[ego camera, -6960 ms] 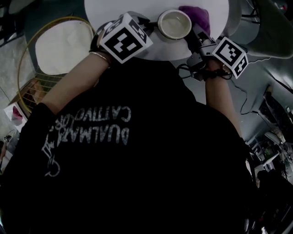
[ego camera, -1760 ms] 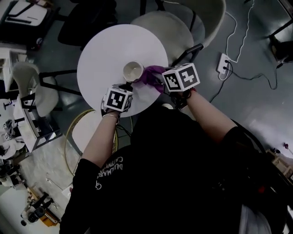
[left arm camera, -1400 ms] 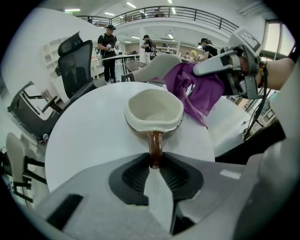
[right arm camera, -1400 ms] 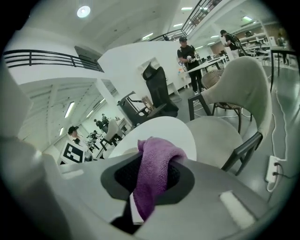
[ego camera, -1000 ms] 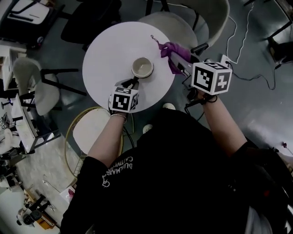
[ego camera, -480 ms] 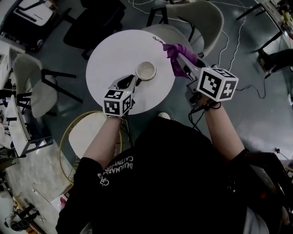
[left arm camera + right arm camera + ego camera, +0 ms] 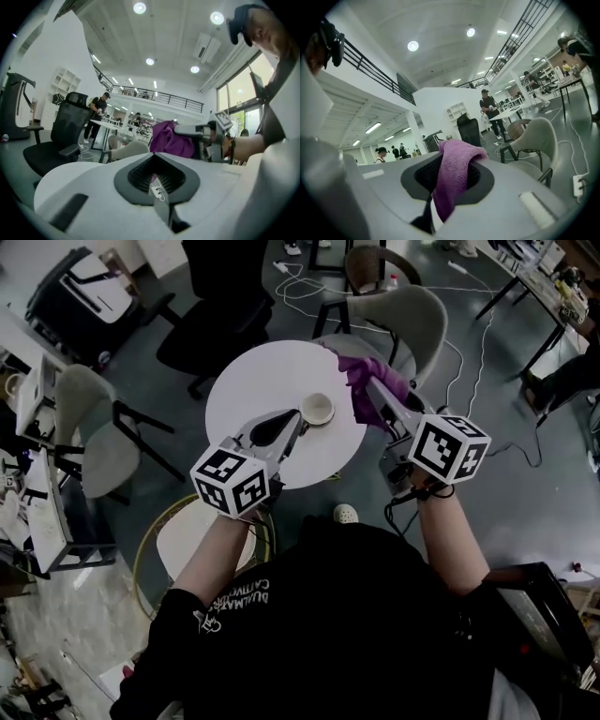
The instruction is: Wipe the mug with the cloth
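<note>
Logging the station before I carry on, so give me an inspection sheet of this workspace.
Surface: round white table, one item on it.
Job's things: pale ceramic mug upright on it; purple terry cloth hanging from the right tool.
Clutter: nothing seen.
Tools: left tool shut, jaws just closed, nothing between them; right tool shut on the cloth.
Cables: white cable loose on the floor.
Surroundings: beige shell chair and black office chair beside the table.
</note>
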`<state>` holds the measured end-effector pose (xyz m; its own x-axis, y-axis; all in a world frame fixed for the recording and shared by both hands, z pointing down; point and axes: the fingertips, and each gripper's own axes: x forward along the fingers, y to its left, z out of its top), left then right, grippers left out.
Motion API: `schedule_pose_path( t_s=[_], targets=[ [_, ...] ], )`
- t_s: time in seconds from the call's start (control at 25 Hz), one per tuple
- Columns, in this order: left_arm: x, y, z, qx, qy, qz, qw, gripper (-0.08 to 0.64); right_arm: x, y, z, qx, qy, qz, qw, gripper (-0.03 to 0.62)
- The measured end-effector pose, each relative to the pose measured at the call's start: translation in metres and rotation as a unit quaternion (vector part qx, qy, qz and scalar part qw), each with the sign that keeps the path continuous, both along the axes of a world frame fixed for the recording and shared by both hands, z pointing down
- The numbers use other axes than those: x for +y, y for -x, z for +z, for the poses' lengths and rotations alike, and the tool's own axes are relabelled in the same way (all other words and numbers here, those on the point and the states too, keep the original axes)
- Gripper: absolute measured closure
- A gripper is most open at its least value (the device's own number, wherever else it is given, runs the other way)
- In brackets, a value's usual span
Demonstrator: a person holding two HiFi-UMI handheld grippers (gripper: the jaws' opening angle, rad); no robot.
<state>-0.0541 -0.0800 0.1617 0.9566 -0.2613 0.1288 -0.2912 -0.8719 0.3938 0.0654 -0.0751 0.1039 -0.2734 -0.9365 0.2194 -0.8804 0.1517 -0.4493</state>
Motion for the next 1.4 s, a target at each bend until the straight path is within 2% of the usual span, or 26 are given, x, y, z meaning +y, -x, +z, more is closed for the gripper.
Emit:
schedule_pose_path(
  t_s=[0.08,0.16,0.36,0.52,0.76,0.92,1.4],
  targets=[
    [0.019,0.016,-0.038,0.041,-0.006,0.011,0.9991,0.560,0.016,0.022,-0.022,-0.022,-0.032,-0.009,0.999,0.528],
    [0.033,0.033,-0.062,0.064,-0.002,0.007,0.9979,0.560,0.029,0.041,-0.037,-0.023,-0.052,-0.016,0.998,0.528],
    [0.051,0.062,-0.081,0.085,0.020,-0.018,0.9960,0.560,0.052,0.058,-0.060,0.013,-0.075,-0.024,0.997,0.528],
    [0.068,0.074,-0.094,0.092,0.013,-0.019,0.9955,0.560,0.074,0.057,-0.073,0.026,-0.082,-0.007,0.996,0.528],
    [0.081,0.069,-0.119,0.098,-0.019,-0.041,0.9941,0.560,0.094,0.040,-0.092,0.058,-0.096,-0.010,0.994,0.528],
    [0.103,0.059,-0.128,0.101,-0.037,-0.061,0.9923,0.560,0.117,0.023,-0.094,0.060,-0.091,-0.015,0.994,0.531],
    [0.212,-0.011,-0.127,0.103,-0.014,-0.080,0.9914,0.560,0.219,-0.046,-0.082,0.064,-0.060,-0.034,0.996,0.535]
  ],
)
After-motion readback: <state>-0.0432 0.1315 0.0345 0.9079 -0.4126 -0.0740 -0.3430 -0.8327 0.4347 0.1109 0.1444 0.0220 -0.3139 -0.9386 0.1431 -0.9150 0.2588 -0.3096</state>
